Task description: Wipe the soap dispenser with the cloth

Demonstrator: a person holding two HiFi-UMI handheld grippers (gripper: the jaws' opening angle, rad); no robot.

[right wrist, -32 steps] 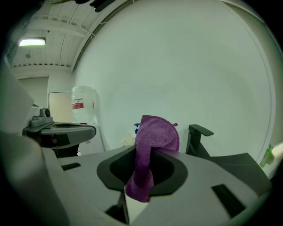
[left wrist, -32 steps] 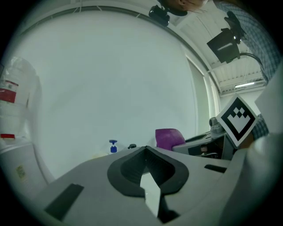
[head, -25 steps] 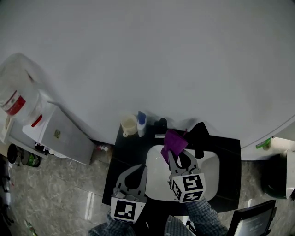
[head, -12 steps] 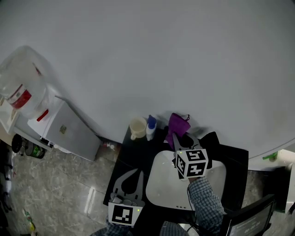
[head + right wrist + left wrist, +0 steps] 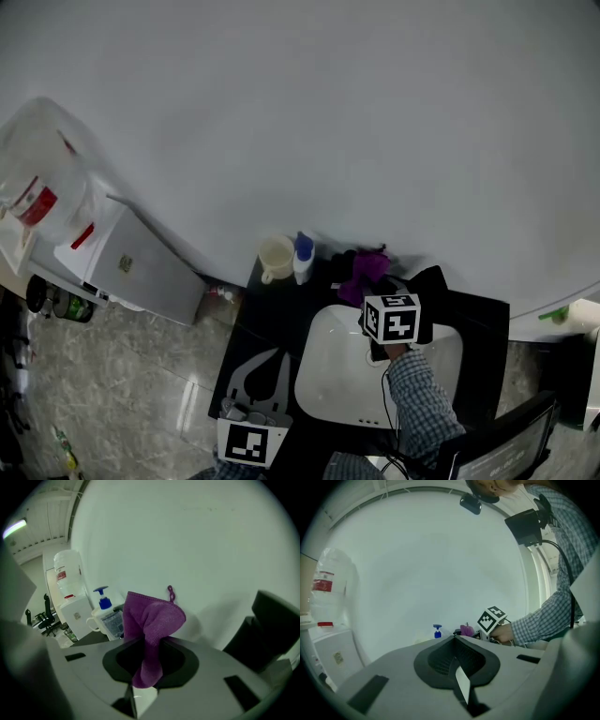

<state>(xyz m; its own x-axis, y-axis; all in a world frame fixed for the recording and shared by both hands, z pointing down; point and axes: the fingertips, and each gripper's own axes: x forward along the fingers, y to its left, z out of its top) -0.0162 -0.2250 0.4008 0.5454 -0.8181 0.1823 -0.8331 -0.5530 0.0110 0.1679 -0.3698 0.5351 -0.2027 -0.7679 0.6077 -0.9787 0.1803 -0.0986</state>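
The soap dispenser (image 5: 303, 257), a clear bottle with a blue pump, stands at the back left of the black counter (image 5: 262, 319), next to a cream mug (image 5: 276, 258). My right gripper (image 5: 372, 286) is shut on a purple cloth (image 5: 366, 266), held above the counter's back edge, right of the dispenser and apart from it. In the right gripper view the cloth (image 5: 152, 625) bunches up out of the jaws (image 5: 149, 656), with the dispenser (image 5: 107, 613) behind it to the left. My left gripper (image 5: 275, 356) hangs shut and empty at the counter's front left, its jaws (image 5: 454, 641) closed.
A white basin (image 5: 337, 384) is set in the counter under the right arm. A black object (image 5: 429, 286) stands at the back right. A water cooler (image 5: 122, 267) with its bottle (image 5: 37, 183) stands on the floor to the left. A white wall rises behind.
My right gripper has carried the cloth forward from over the basin to the counter's back edge, close to the dispenser. The left gripper has stayed low at the front.
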